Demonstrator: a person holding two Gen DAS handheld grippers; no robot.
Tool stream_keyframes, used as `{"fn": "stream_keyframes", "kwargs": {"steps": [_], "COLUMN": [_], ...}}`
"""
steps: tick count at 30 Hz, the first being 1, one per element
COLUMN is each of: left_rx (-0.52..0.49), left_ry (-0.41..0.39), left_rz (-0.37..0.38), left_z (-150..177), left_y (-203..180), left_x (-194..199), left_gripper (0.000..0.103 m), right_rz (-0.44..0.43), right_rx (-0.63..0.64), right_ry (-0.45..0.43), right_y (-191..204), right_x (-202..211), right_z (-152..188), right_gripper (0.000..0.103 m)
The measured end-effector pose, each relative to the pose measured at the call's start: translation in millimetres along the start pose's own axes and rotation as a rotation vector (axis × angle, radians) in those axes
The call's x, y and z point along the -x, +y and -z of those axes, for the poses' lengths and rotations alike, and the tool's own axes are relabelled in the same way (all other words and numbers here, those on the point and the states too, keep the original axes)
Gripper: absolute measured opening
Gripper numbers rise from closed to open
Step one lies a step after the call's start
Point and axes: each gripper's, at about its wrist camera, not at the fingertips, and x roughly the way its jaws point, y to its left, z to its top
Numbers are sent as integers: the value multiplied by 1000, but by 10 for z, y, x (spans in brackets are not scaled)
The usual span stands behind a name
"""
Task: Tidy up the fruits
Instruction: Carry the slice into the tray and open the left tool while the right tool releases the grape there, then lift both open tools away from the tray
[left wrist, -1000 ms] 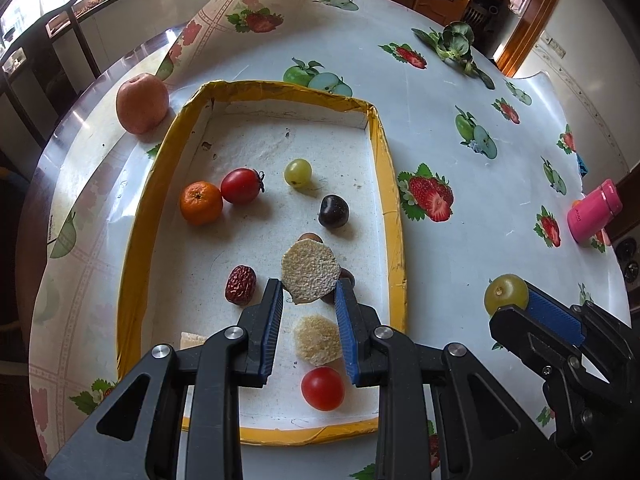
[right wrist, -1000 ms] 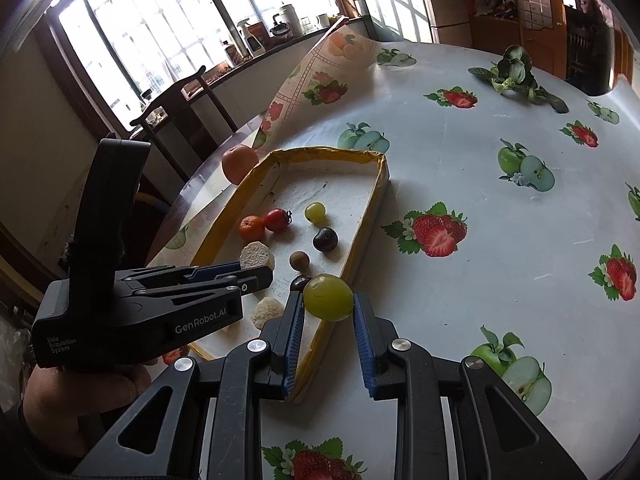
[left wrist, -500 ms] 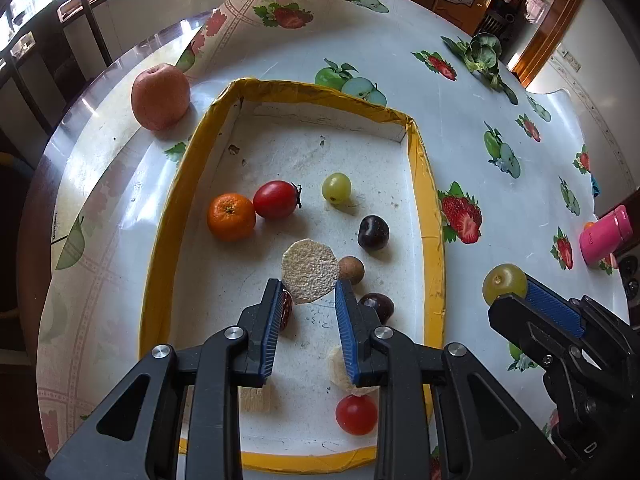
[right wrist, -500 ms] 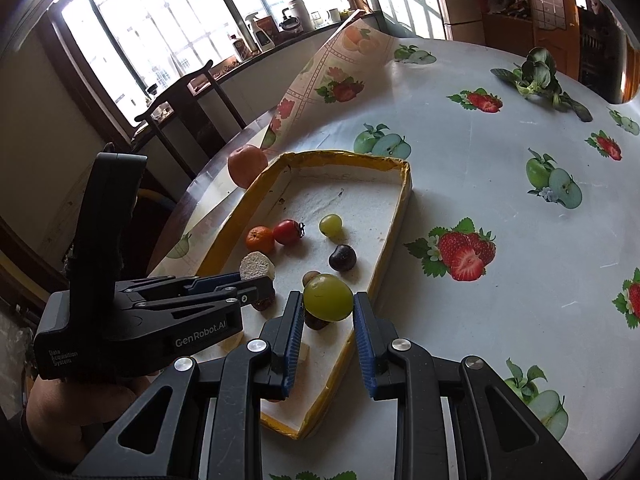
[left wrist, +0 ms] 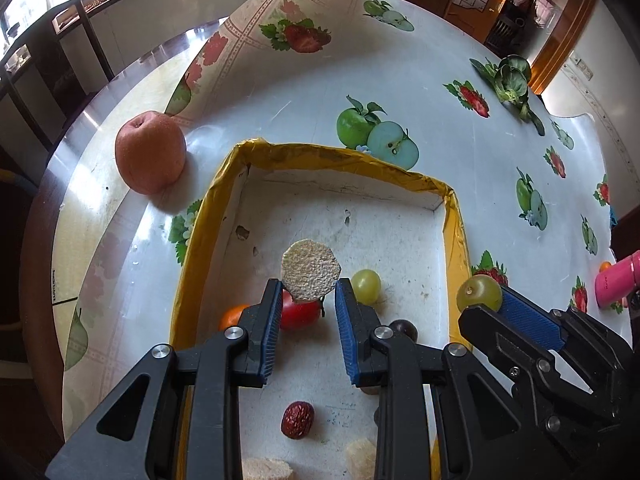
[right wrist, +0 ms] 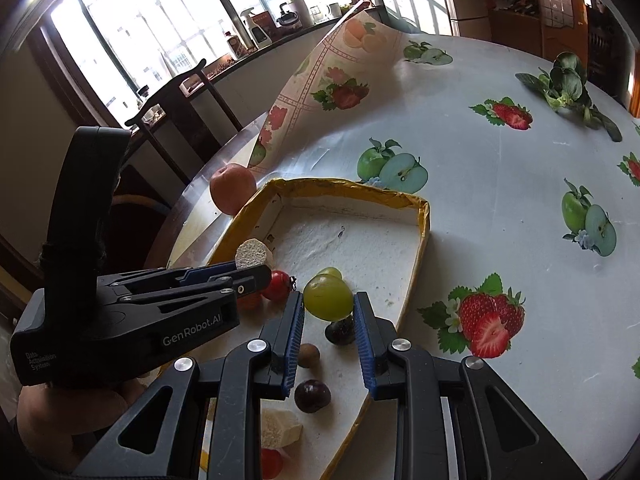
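Note:
My left gripper [left wrist: 307, 294] is shut on a pale rough slice [left wrist: 311, 269], held over the middle of the yellow-rimmed tray [left wrist: 344, 161]. My right gripper [right wrist: 328, 306] is shut on a large green grape [right wrist: 328, 296] above the tray's right side; that grape [left wrist: 479, 293] also shows in the left wrist view. Under the grippers the tray holds a red tomato [left wrist: 300, 314], an orange [left wrist: 232, 316], a small green grape [left wrist: 366, 285], dark plums [right wrist: 313, 396], a red date [left wrist: 297, 420] and pale slices [right wrist: 278, 428]. A peach-coloured apple [left wrist: 151, 151] sits on the table left of the tray.
The round table wears a fruit-print cloth [left wrist: 380, 80], curled up at the far edge. A leafy green vegetable [left wrist: 510, 80] lies far right and a pink bottle [left wrist: 616, 280] at the right edge. A dark chair [right wrist: 180, 92] stands beyond the table by the windows.
Both grippers have moved forward over the tray toward its far end, each still holding its piece. The tray's fruits have slid toward the bottom of both views.

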Motion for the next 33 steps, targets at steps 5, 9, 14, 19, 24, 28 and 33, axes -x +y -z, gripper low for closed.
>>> {"fn": "stream_keyframes", "kwargs": {"steps": [5, 9, 14, 19, 24, 28, 33], "left_rx": [8, 18, 28, 29, 25, 22, 12], "left_ry": [15, 32, 53, 73, 74, 65, 57], "left_rz": [-9, -12, -15, -20, -49, -73, -65], "left_z": [-159, -238, -282, -253, -222, -173, -87], "left_y": [12, 33, 62, 92, 81, 72, 36], "left_x": [-174, -318, -464, -552, -557, -496, -374], "left_gripper": [24, 24, 24, 24, 32, 42, 50], "right_rz": [11, 25, 32, 36, 28, 16, -12], "right_rx": [0, 14, 30, 27, 20, 11, 23], "right_ry": [15, 46, 79, 108, 124, 129, 122], "right_y": [-84, -139, -167, -209, -233, -244, -232], "right_x": [-245, -466, -682, -812, -865, -840, -656], "right_z": [-217, -297, -290, -254, -261, -279, -233], "right_gripper": [25, 25, 25, 26, 28, 31, 40]}}
